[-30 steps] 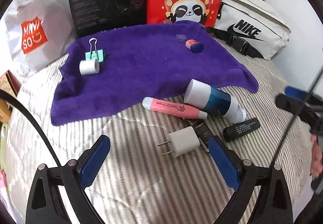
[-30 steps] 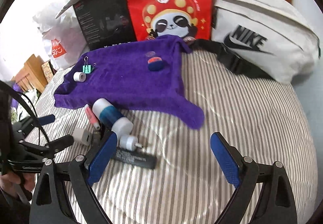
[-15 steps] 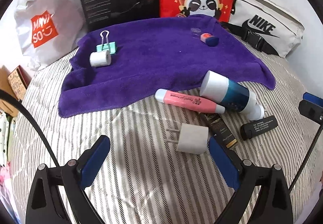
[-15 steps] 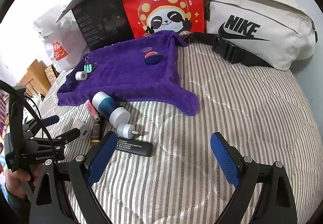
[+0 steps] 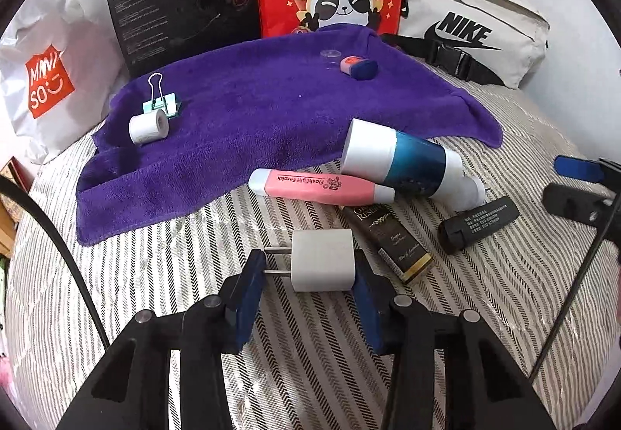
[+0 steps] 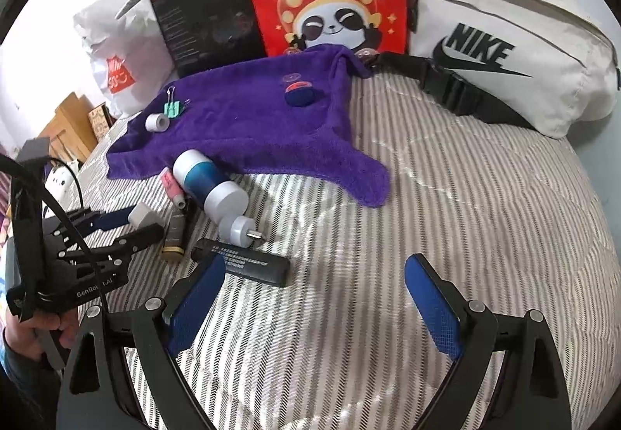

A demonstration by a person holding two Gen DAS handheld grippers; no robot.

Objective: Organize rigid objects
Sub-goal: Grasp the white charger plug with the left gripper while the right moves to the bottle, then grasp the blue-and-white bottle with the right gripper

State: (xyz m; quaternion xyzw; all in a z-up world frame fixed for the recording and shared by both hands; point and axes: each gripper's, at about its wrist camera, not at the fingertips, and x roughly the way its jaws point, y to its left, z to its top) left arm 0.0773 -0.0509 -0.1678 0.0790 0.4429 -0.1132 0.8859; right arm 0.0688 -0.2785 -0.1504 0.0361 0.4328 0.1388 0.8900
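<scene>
Towel: purple, spread on the striped bedding well beyond both grippers' jaws.
Bottle: white and teal, lying on its side ahead of the left jaws, on the towel's near edge.
Right gripper: jaws spread wide, nothing between them; black stick just past its left pad.
Left gripper: jaws closing, charger between them, prongs toward the left pad.
Pink pen: beyond the left jaws, touching the bottle.
Charger: white, its right side against the right pad.
</scene>
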